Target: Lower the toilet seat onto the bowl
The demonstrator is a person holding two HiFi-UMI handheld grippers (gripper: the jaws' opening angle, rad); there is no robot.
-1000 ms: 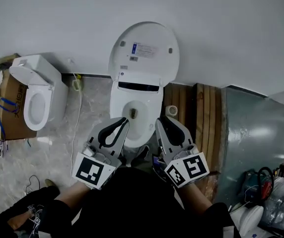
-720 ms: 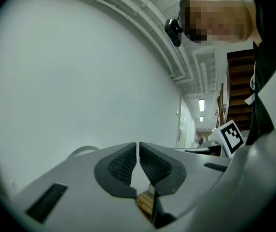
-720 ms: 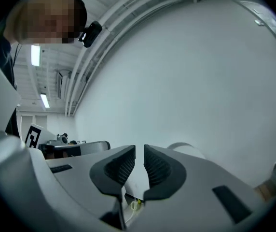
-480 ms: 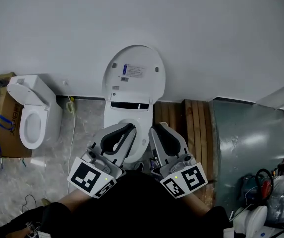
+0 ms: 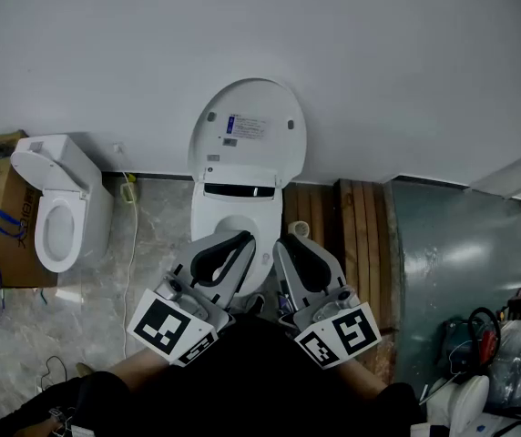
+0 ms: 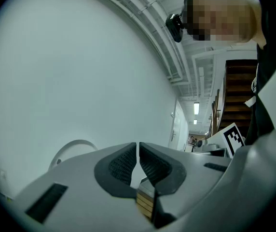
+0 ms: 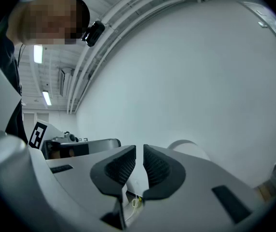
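Fingers [image 5: 229, 240] (L+R) closed, empty; toilet seat [image 5: 247, 135] upright ahead, apart

The left gripper [image 6: 138, 146] is seen with its jaws all but closed, and nothing is held between them. A pale wall [image 6: 80, 66] is faced. A raised lid [image 6: 73, 147] is glimpsed lower left, and a marker cube [image 6: 231, 137] at right.

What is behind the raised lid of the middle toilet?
Only the plain white wall shows around the upright lid; anything directly behind it is covered.
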